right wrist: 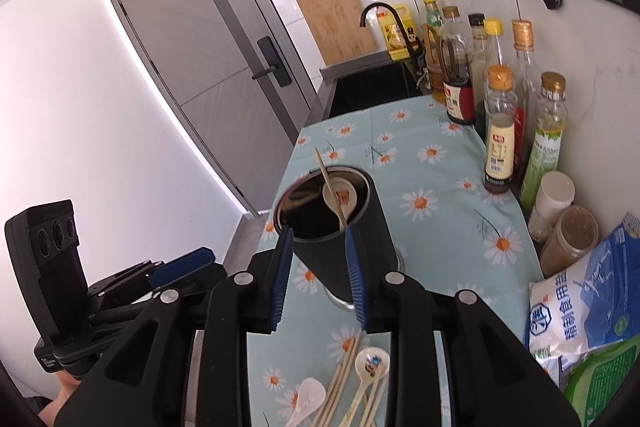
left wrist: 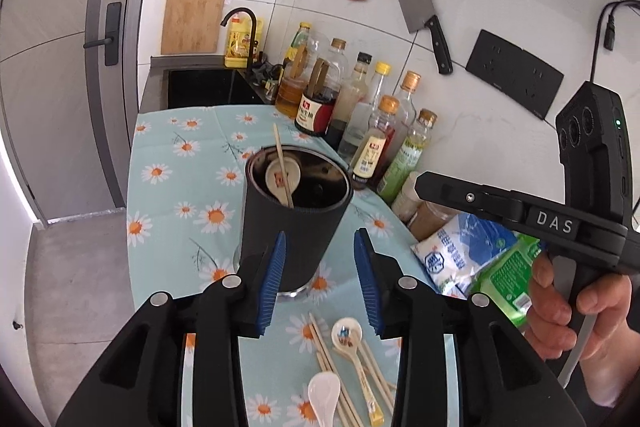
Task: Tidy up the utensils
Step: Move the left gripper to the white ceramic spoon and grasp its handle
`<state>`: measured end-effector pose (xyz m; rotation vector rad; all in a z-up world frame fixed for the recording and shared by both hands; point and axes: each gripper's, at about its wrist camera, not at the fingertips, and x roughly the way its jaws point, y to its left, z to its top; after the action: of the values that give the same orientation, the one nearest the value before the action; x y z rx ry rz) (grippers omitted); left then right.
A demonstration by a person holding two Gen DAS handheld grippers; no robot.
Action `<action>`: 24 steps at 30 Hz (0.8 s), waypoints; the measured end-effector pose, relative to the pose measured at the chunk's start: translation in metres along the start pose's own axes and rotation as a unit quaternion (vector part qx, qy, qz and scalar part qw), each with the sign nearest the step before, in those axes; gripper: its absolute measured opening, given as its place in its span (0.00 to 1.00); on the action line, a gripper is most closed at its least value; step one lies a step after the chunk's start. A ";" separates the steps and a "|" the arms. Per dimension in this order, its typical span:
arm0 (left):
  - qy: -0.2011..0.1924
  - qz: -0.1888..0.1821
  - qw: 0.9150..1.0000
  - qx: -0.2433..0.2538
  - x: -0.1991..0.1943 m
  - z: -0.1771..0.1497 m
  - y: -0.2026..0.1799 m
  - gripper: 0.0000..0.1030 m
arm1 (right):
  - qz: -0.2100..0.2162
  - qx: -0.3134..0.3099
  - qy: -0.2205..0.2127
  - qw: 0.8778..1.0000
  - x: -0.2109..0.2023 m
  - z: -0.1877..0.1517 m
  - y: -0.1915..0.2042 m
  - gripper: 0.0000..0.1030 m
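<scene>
a kitchen counter covered by a pale blue daisy-print cloth. at the far left end, a dark sink with a black tap and a wooden cutting board leaning on the tiled wall.

at the centre stands a black utensil holder, upright, with one white spoon and one chopstick inside, the chopstick poking above the rim.

the left gripper hovers in front of the holder, its blue pads apart with nothing between them. the right gripper also stands partly open and empty, its pads on either side of the holder in the picture; i cannot tell if they touch it.

nearer, on the cloth, lie loose chopsticks, a plain white spoon and a patterned spoon.

along the wall at right, a row of sauce bottles and food packets.
</scene>
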<state>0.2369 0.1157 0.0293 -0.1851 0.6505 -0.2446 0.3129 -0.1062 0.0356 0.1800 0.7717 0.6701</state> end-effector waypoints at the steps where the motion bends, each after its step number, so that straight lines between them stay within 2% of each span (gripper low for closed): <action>1: 0.004 -0.001 1.000 0.001 -0.001 -0.004 0.000 0.33 | -0.002 0.000 0.006 1.000 0.000 -0.004 -0.001 0.28; 12: 0.081 -0.010 0.997 -0.011 0.013 -0.060 0.003 0.33 | -0.011 0.033 0.098 0.995 0.010 -0.064 -0.032 0.28; 16: 0.118 -0.013 0.993 -0.010 0.025 -0.081 0.006 0.33 | -0.015 0.051 0.130 0.990 0.017 -0.084 -0.045 0.28; 24: 0.193 -0.020 0.981 -0.007 0.052 -0.118 0.015 0.33 | -0.019 0.073 0.164 0.984 0.026 -0.108 -0.061 0.28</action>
<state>0.2061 0.1043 -0.0962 -0.1665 1.0352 -0.3188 0.2813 -0.1466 -0.0806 0.1898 1.1407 0.6143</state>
